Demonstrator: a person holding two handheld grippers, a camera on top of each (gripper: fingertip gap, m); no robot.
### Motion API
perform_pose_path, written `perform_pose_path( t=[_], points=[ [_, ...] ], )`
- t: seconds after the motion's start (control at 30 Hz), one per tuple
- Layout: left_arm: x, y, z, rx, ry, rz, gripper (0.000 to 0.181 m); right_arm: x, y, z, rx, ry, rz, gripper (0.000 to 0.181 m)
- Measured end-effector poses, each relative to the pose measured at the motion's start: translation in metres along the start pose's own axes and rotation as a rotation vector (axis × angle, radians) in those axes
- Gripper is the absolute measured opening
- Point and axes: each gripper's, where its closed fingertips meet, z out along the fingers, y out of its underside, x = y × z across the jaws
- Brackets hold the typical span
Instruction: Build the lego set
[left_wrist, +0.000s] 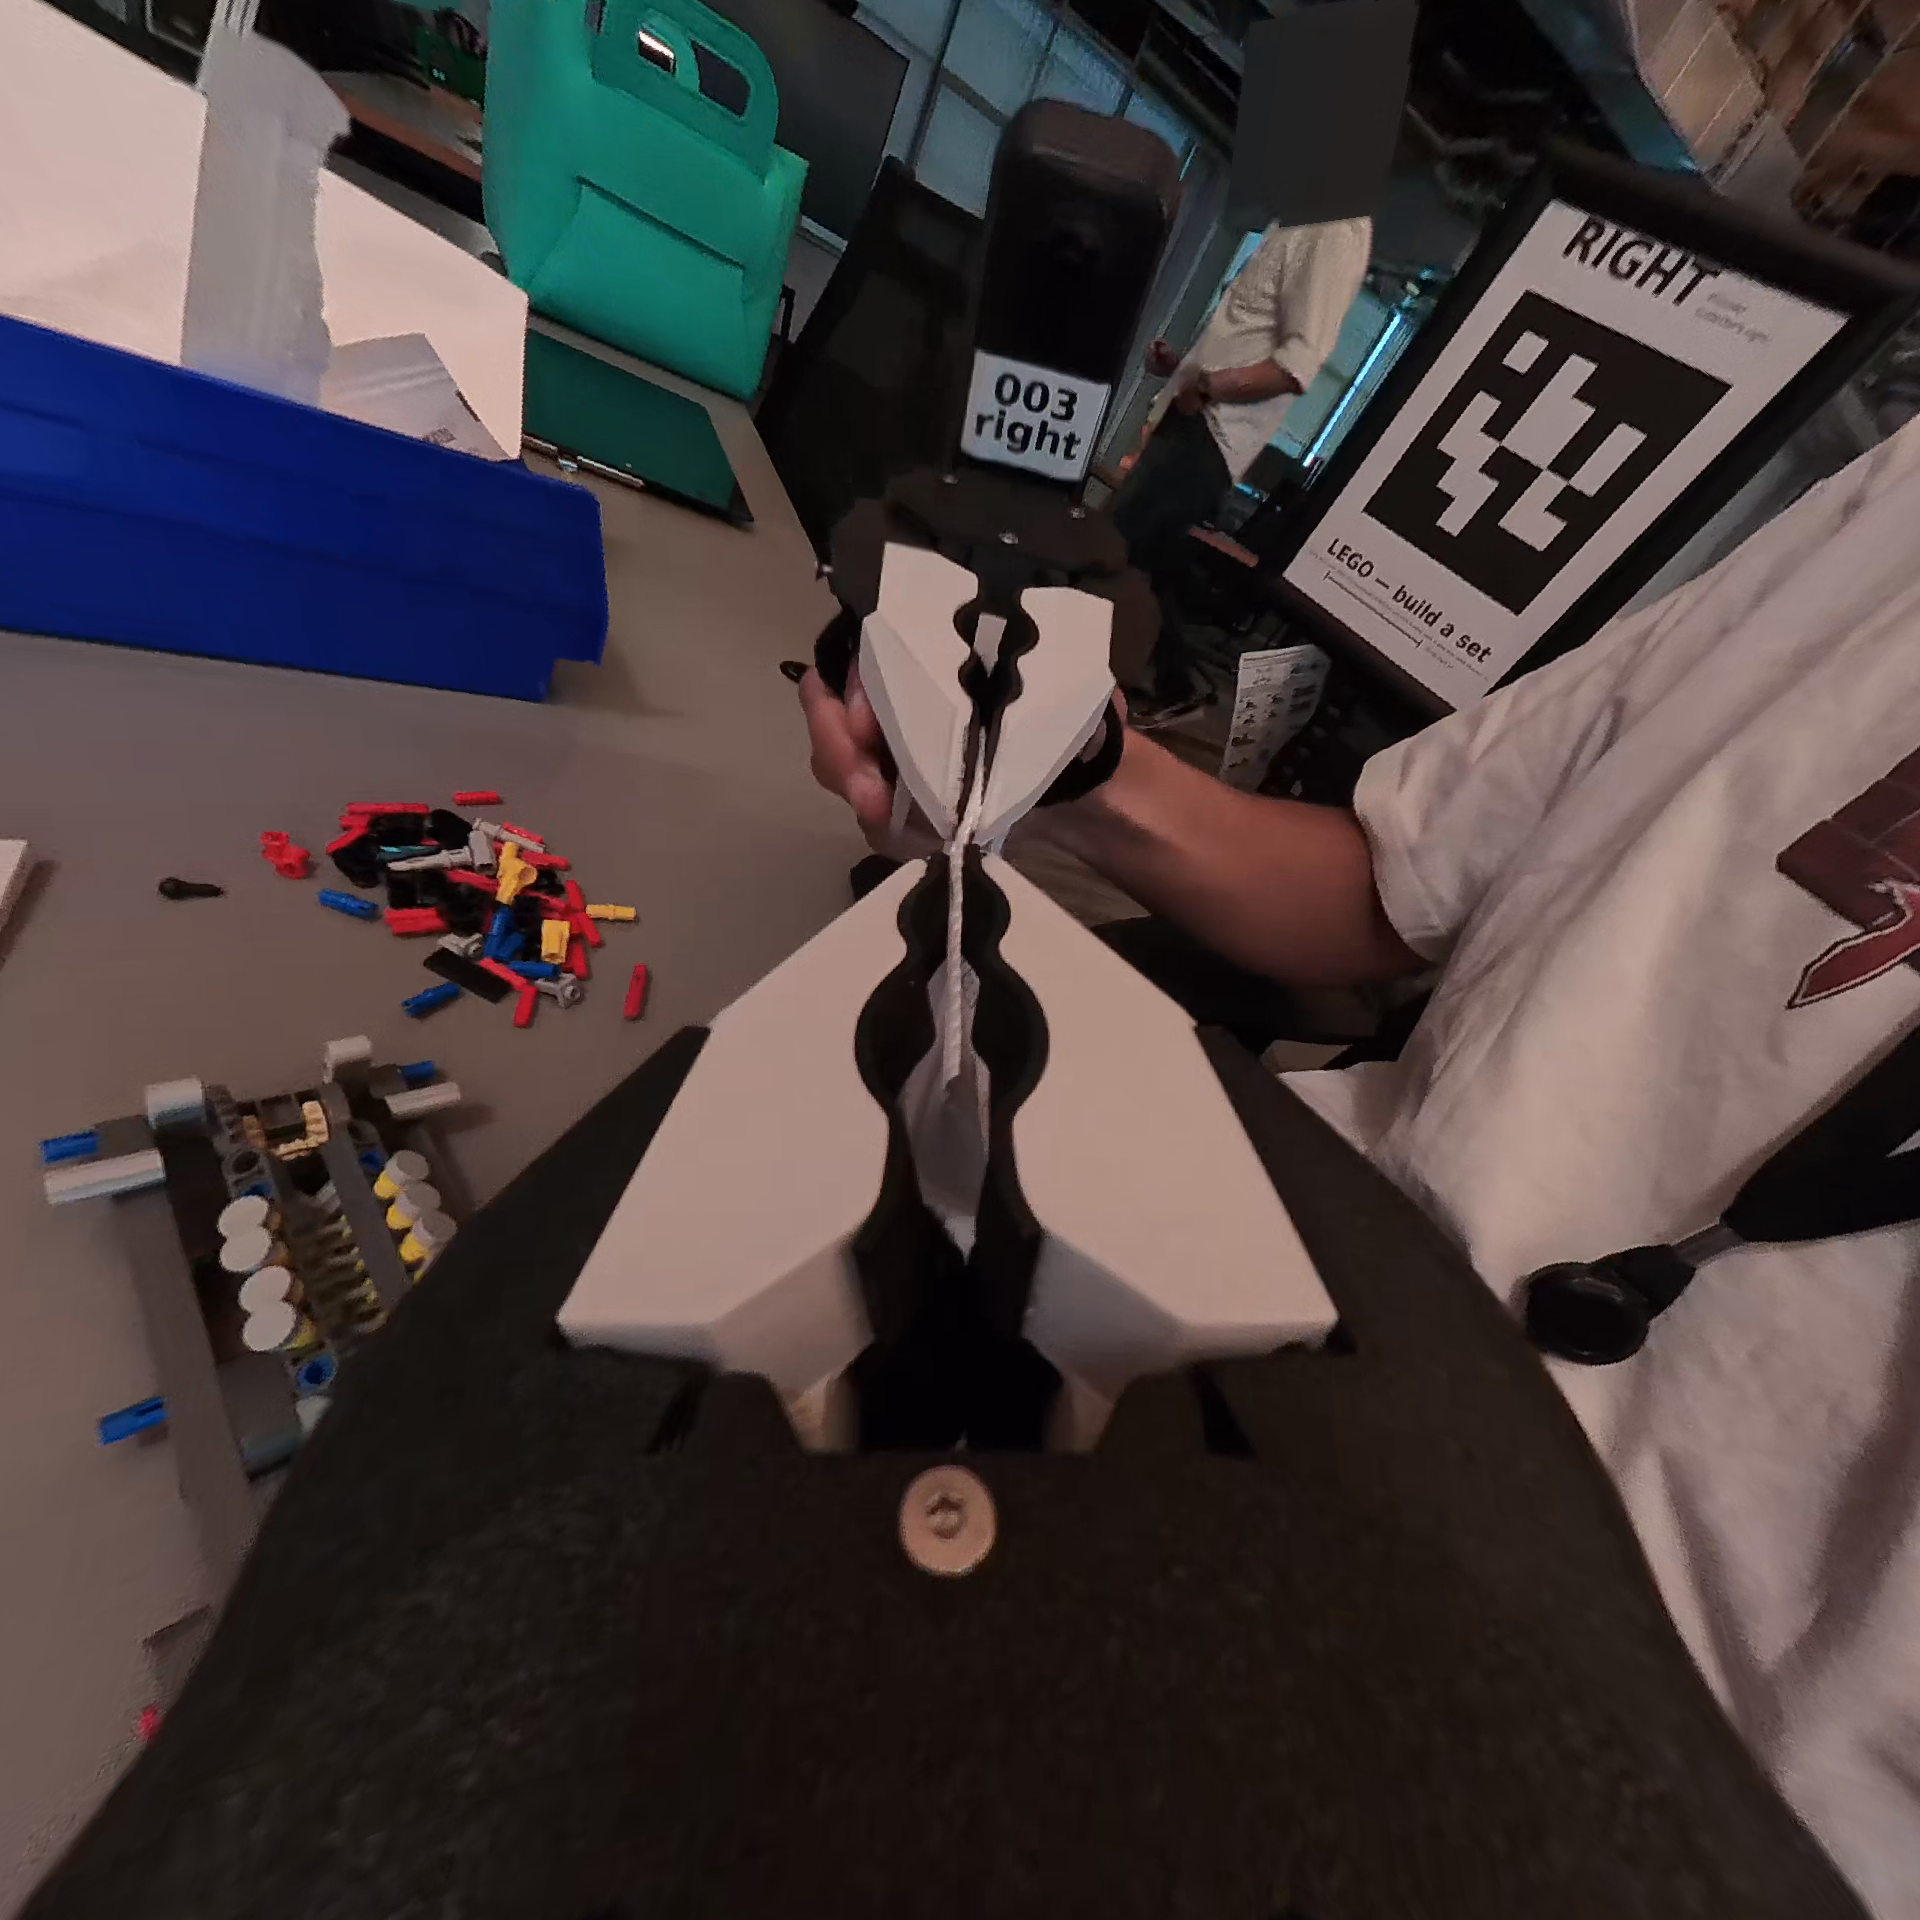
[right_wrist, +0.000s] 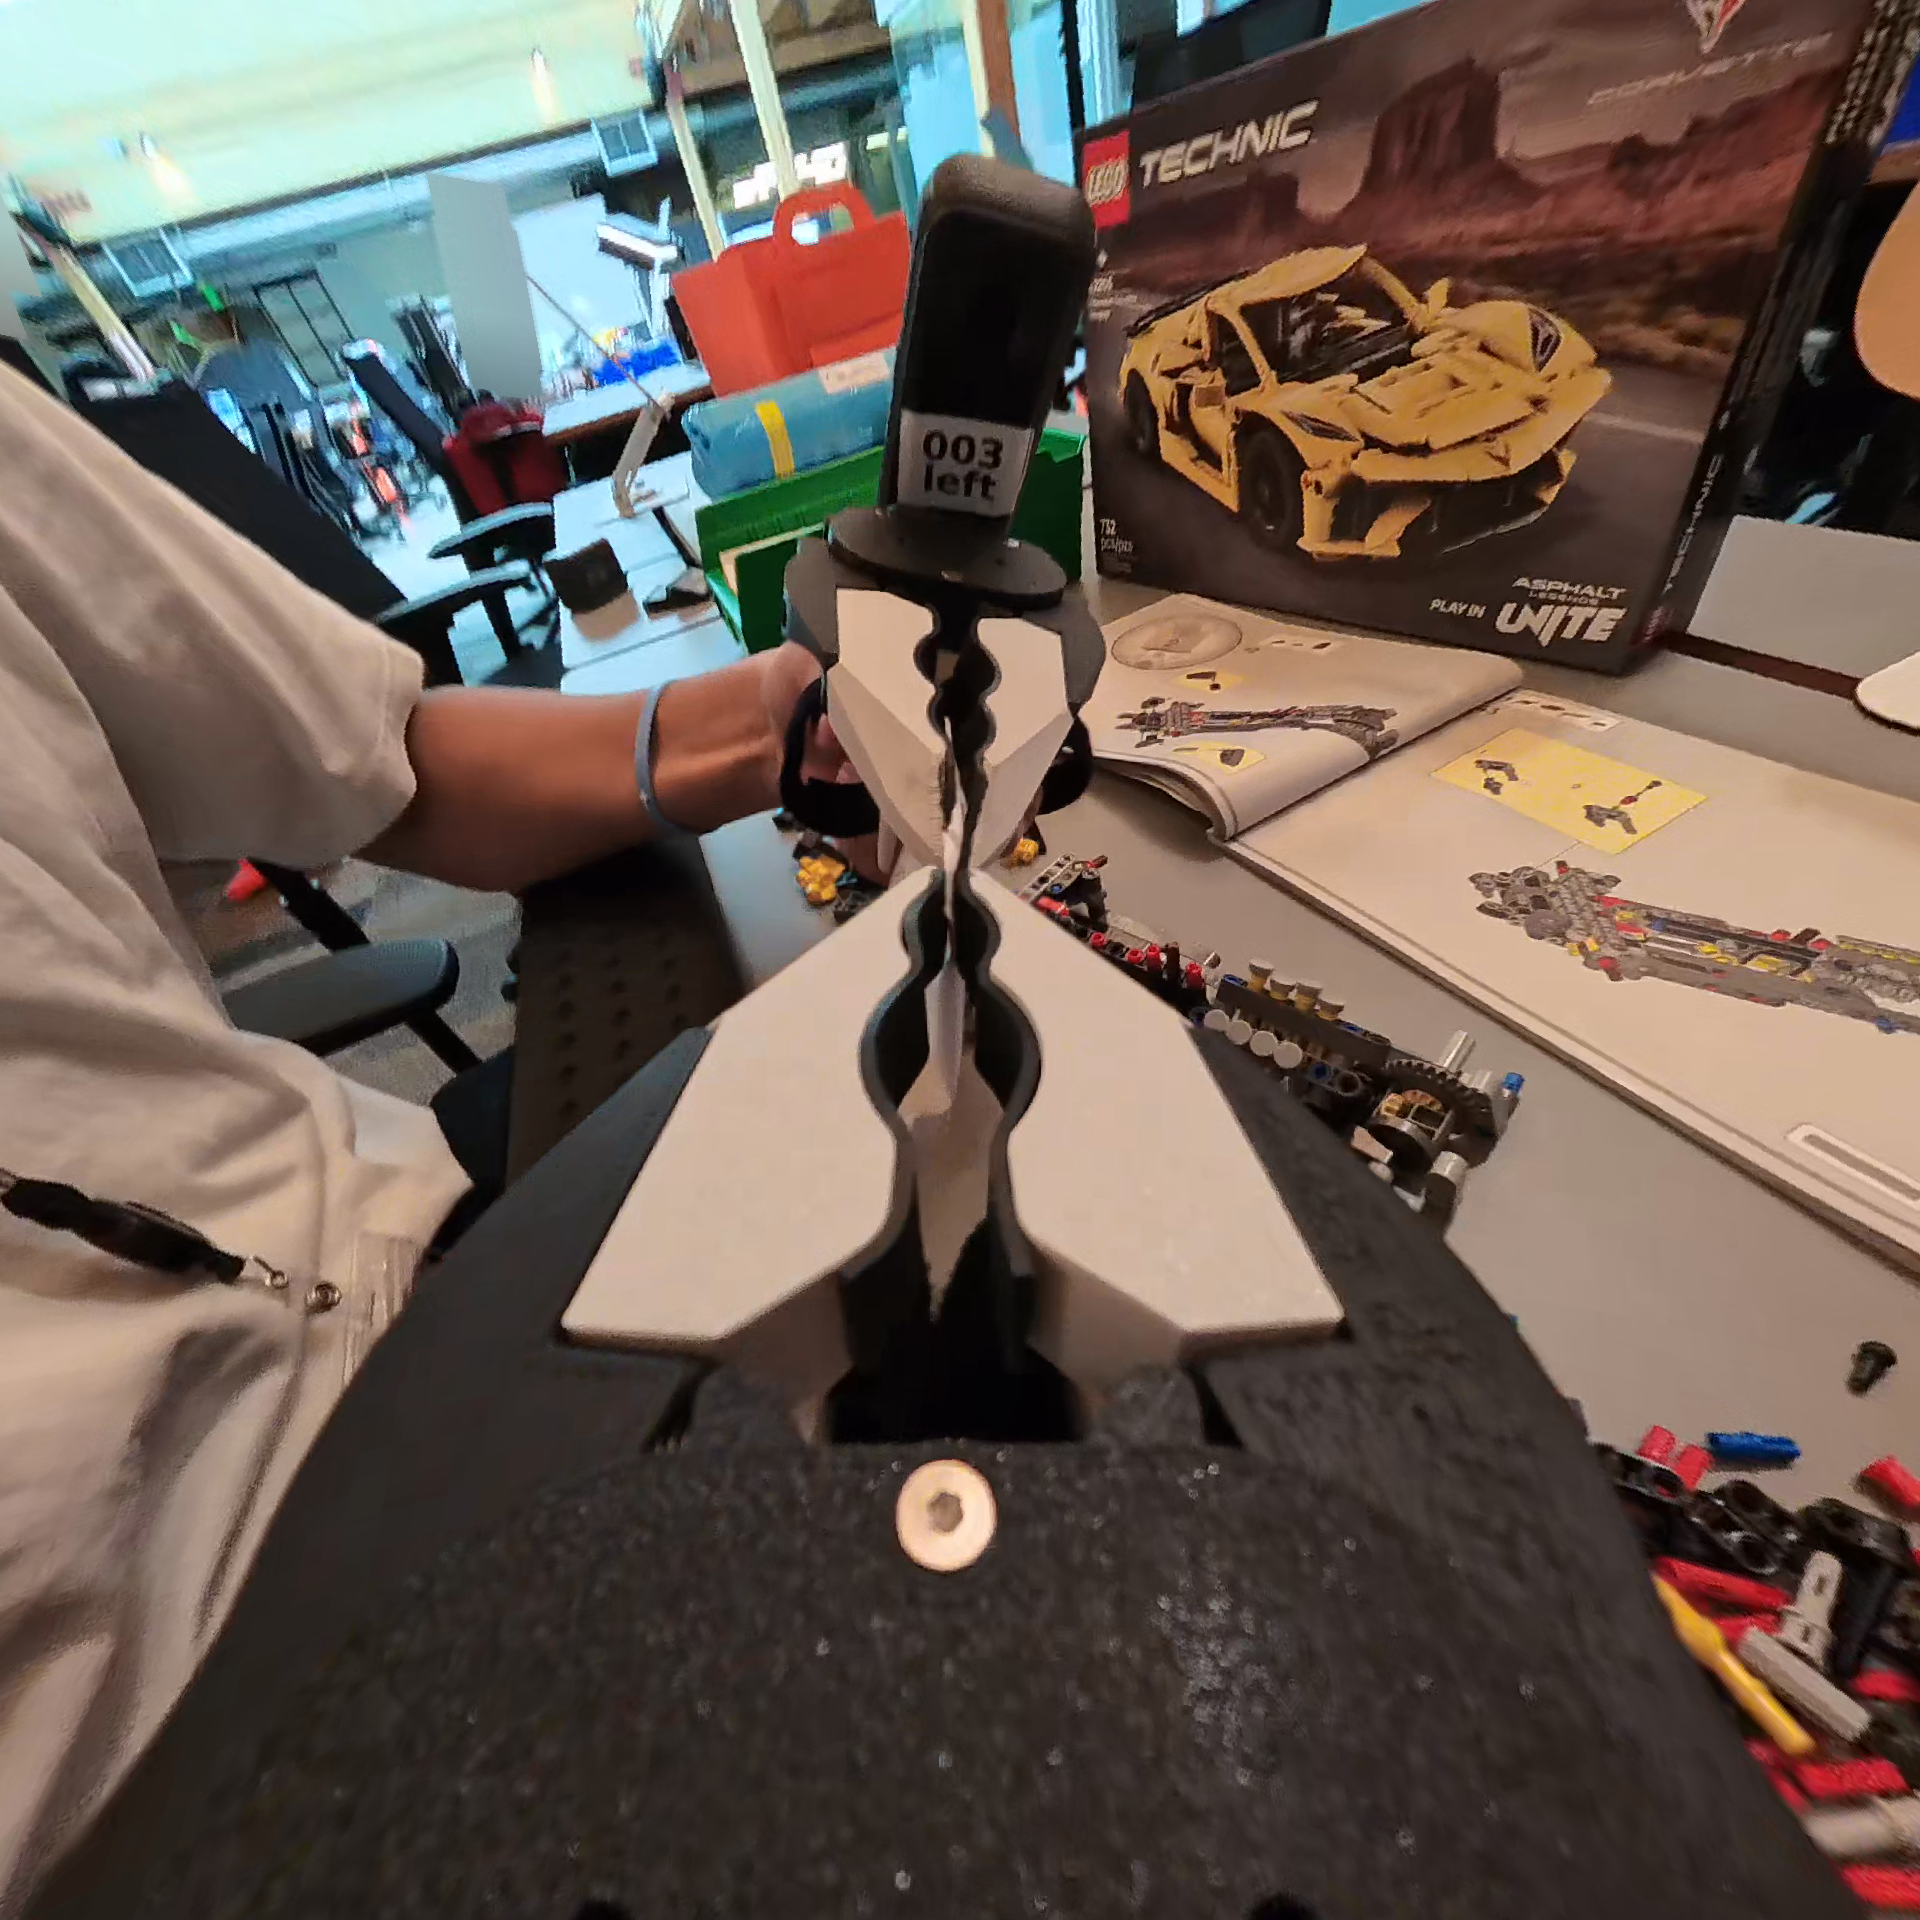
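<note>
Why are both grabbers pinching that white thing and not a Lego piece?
Odd indeed: the left gripper and right gripper, tip to tip, are both shut on one white paper bag, apparently tearing it open.

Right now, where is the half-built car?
The half-built car lies on the grey table, right of the right gripper in its view, between the open instruction book and the loose pieces.

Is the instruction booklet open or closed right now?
Open: the instruction booklet lies flat on the table, pages spread, by the box.

Writing is borne by a white label (right_wrist: 964, 464) on the left gripper (right_wrist: 951, 836), by the set box (right_wrist: 1455, 312) behind that gripper, and by the open booklet (right_wrist: 1455, 831) beside it.
</note>
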Motion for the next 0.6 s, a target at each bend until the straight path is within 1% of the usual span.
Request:
perform_pose_path(
  t=[0.1, 0.2, 0.27, 0.3, 0.37, 0.43, 0.47, 0.6],
  points=[
    [-0.003, 0.001, 0.000, 0.006, 0.008, -0.056, 0.000, 0.003, 0.000, 0.002, 0.059, 0.006, 0.032, 0.000],
    [-0.005, 0.000, -0.002, 0.022, 0.031, -0.149, 0.000, 0.005, -0.001, 0.003, 0.081, 0.025, 0.008, 0.000],
    [-0.009, 0.001, -0.002, 0.035, 0.059, -0.287, 0.000, 0.007, 0.001, 0.005, 0.056, 0.081, -0.094, 0.000],
    [-0.009, 0.000, -0.003, 0.053, 0.097, -0.370, 0.000, 0.007, 0.001, 0.006, 0.042, 0.114, -0.178, 0.000],
    [-0.009, 0.003, -0.004, 0.071, 0.161, -0.483, 0.000, 0.006, 0.004, 0.008, -0.029, 0.164, -0.321, 0.000],
    [-0.009, 0.006, -0.004, 0.058, 0.179, -0.509, 0.000, 0.004, 0.008, 0.010, -0.089, 0.175, -0.404, 0.000],
    [-0.007, 0.007, -0.004, 0.043, 0.180, -0.496, 0.000, 0.001, 0.009, 0.010, -0.098, 0.151, -0.412, 0.000],
    [0.000, 0.006, -0.003, 0.028, 0.204, -0.497, 0.000, -0.006, 0.006, 0.007, -0.052, 0.042, -0.355, 0.000]
  ],
)
